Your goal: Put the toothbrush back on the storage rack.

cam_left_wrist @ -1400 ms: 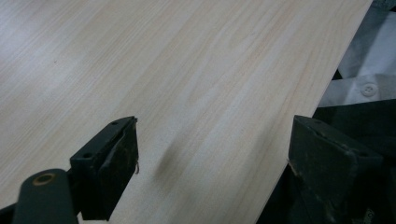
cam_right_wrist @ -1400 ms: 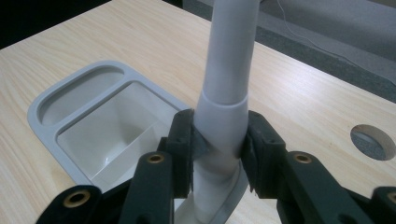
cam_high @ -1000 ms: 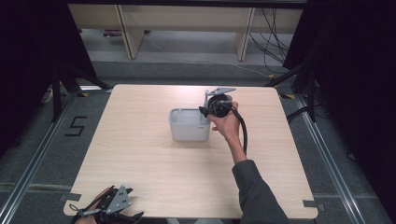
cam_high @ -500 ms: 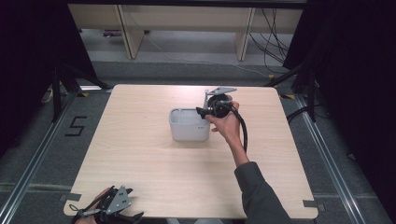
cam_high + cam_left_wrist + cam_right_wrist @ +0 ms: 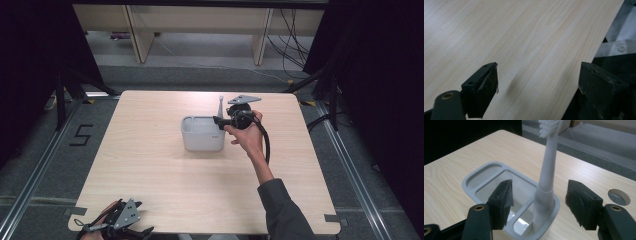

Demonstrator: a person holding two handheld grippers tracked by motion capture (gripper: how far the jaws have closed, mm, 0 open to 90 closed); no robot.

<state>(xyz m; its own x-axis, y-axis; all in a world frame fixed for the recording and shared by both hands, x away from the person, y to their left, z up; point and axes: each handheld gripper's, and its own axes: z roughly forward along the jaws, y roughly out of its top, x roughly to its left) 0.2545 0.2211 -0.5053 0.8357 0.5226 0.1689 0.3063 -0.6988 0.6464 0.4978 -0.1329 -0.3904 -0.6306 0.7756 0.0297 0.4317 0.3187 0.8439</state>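
Observation:
A grey holder [image 5: 202,142] with several compartments stands at the middle of the table. A white toothbrush [image 5: 220,106] stands upright in its right end compartment [image 5: 541,220], bristles up. My right gripper [image 5: 216,120] reaches in from the right at the holder's rim. Its jaws have just been opening and now stand open on either side of the toothbrush handle [image 5: 547,170], with a gap on each side. My left gripper [image 5: 140,232] rests at the table's near left corner, open, with bare wood between its jaws [image 5: 537,72].
The light wooden table [image 5: 150,170] has a round hole [image 5: 619,197] right of the holder. Pale shelf legs and cables stand on the floor beyond the far edge. White cloth [image 5: 621,37] shows past the table edge by the left gripper.
The right hand has shifted very slightly by the holder. The toothbrush stands where it stood. The left gripper has not moved.

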